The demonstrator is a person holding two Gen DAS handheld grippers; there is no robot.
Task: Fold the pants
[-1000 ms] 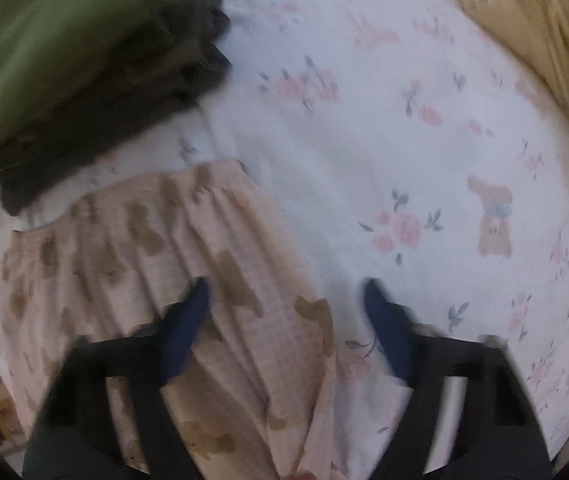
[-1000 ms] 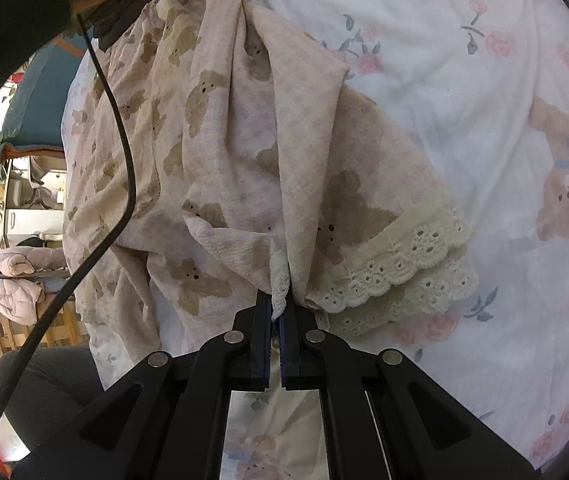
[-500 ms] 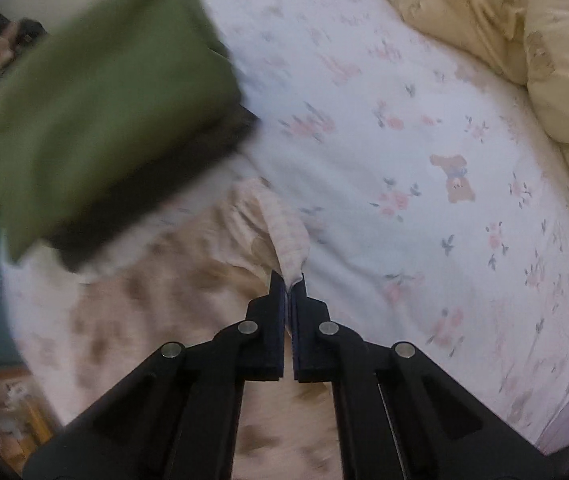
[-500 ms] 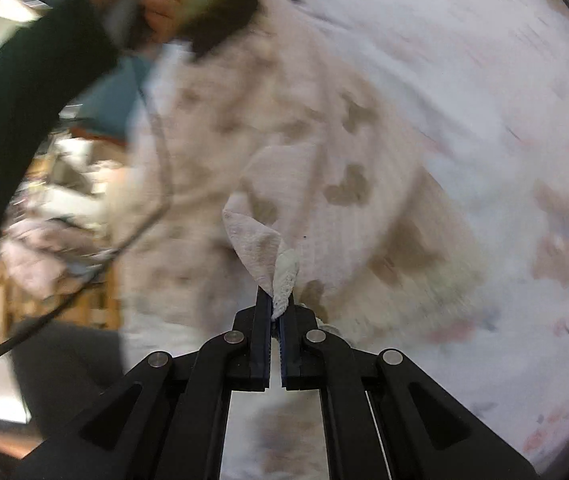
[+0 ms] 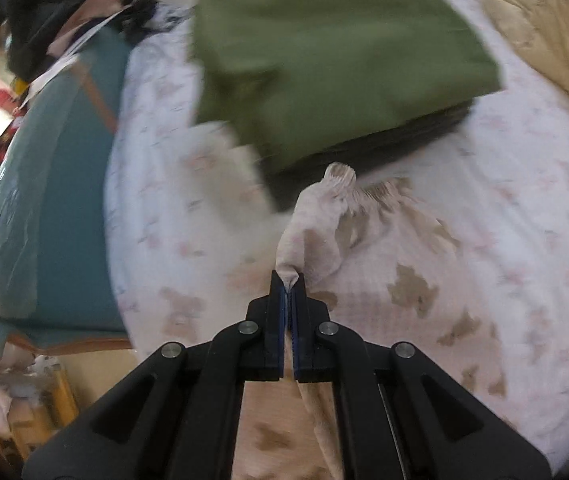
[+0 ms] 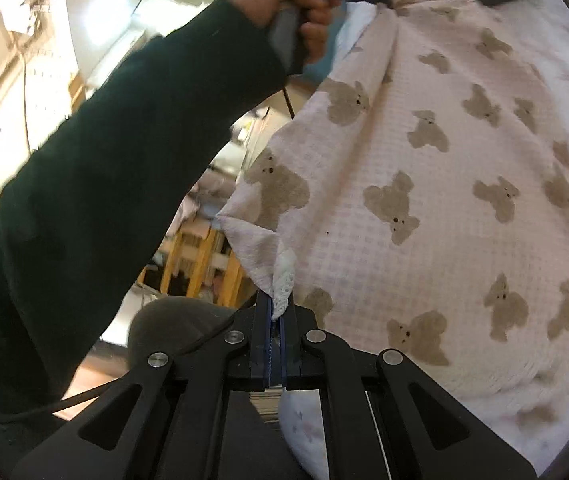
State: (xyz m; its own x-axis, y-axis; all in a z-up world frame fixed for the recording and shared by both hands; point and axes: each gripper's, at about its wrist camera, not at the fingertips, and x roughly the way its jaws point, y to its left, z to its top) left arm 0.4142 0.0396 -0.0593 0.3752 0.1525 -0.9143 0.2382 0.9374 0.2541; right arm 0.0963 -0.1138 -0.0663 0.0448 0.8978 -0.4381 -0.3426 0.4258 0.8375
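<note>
The pants (image 6: 436, 184) are pale pink checked cloth with brown bears and a lace hem. In the left wrist view they (image 5: 396, 280) lie on the bed below a pile of folded clothes. My left gripper (image 5: 288, 284) is shut on the pants' elastic waistband, pinched into a raised fold. My right gripper (image 6: 274, 308) is shut on the lace hem end and holds it up, so the cloth hangs stretched between both grippers. The person's left hand and dark green sleeve (image 6: 124, 152) show holding the left gripper at the top of the right wrist view.
A folded green garment (image 5: 336, 52) lies on dark folded clothes (image 5: 404, 144) just beyond the waistband. The white floral bedsheet (image 5: 524, 168) spreads to the right, with a cream quilt (image 5: 544, 28) at the far right. A teal cushion (image 5: 48, 200) is at the bed's left edge.
My left gripper closed on the waistband and lifted it. My right gripper raised the hem end off the bed, and the pants now hang stretched between the two.
</note>
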